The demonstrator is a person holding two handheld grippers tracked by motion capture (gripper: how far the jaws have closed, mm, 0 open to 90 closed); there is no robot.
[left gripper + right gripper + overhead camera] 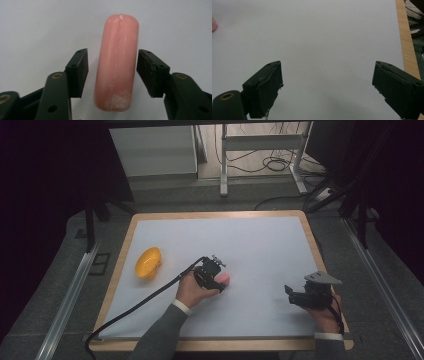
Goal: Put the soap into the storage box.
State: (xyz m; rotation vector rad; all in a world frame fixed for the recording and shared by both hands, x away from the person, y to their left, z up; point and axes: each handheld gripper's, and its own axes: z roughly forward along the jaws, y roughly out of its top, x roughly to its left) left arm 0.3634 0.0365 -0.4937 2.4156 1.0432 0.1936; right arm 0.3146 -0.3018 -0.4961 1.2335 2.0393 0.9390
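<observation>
Here the left claw (112,72) straddles the pink sausage (116,62), jaws narrowly apart, probably to grip it; the right claw (327,87) gapes wide, idle.

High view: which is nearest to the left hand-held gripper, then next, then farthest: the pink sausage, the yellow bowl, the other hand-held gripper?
1. Pink sausage, between its jaws.
2. Yellow bowl, to its left.
3. Right hand-held gripper, far right.

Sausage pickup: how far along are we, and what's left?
Done: the left hand-held gripper straddles the pink sausage, one jaw on each side. In hand: the jaws are still apart, with gaps showing beside the sausage, so no grip yet. Left: closing and lifting, perhaps toward the yellow bowl. The right hand-held gripper is open over bare mat.
</observation>
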